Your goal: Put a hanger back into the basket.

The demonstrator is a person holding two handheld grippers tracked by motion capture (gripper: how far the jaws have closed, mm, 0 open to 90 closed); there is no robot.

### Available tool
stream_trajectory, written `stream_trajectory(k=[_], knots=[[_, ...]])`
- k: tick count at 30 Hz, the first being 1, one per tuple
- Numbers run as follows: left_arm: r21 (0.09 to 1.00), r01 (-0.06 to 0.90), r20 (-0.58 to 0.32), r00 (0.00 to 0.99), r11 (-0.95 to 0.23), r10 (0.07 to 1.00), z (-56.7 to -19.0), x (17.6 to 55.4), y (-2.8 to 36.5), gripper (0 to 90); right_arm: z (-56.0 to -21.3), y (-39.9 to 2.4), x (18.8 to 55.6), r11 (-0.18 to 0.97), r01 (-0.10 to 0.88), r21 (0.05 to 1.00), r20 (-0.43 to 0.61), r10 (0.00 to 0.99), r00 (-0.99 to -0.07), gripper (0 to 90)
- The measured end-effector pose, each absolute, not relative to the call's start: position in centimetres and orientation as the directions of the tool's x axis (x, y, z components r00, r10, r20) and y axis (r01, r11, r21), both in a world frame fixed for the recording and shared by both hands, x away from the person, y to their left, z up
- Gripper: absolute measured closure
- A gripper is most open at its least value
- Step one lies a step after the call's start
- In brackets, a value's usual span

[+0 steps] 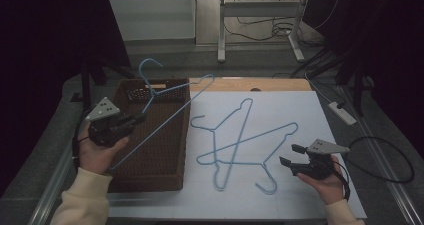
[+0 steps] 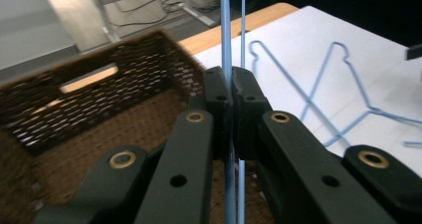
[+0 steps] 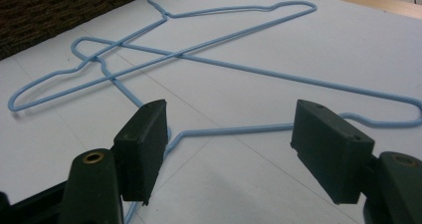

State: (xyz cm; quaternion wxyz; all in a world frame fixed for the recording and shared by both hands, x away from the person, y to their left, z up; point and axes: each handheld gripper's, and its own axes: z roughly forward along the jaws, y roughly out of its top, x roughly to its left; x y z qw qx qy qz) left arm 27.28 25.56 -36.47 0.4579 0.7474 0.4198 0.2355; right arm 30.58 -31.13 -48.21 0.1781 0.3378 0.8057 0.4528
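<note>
Blue wire hanger (image 1: 170,102) is clamped in your left gripper (image 1: 136,119) above the brown woven basket (image 1: 150,177); lower it in, then release. 2 crossed blue hangers (image 1: 240,145) lie before your right gripper (image 1: 292,155), jaws apart.

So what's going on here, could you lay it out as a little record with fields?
Left gripper: shut on a blue wire hanger, held above the brown woven basket
Right gripper: open, over the white sheet, nothing between its jaws
Hangers on sheet: two blue wire ones, crossed over each other
Basket: left of the sheet, floor looks bare
Likely next: hanger goes down into the basket
</note>
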Motion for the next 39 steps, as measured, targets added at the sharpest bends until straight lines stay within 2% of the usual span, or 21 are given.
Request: stream_trajectory(k=[15, 39], knots=[[0.858, 0.471, -0.034, 0.449, -0.203, 0.893, -37.9, 27.3, 30.1, 87.1, -48.4, -31.1, 30.7, 0.37, 0.388, 0.844, 0.012, 0.711, -0.704, 31.4], [0.771, 0.576, -0.014, 0.443, -0.272, 0.897, -41.7, 31.4, 28.9, 87.0, -48.7, -30.9, 30.7, 0.39, 0.39, 0.834, 0.002, 0.706, -0.709, 31.3]])
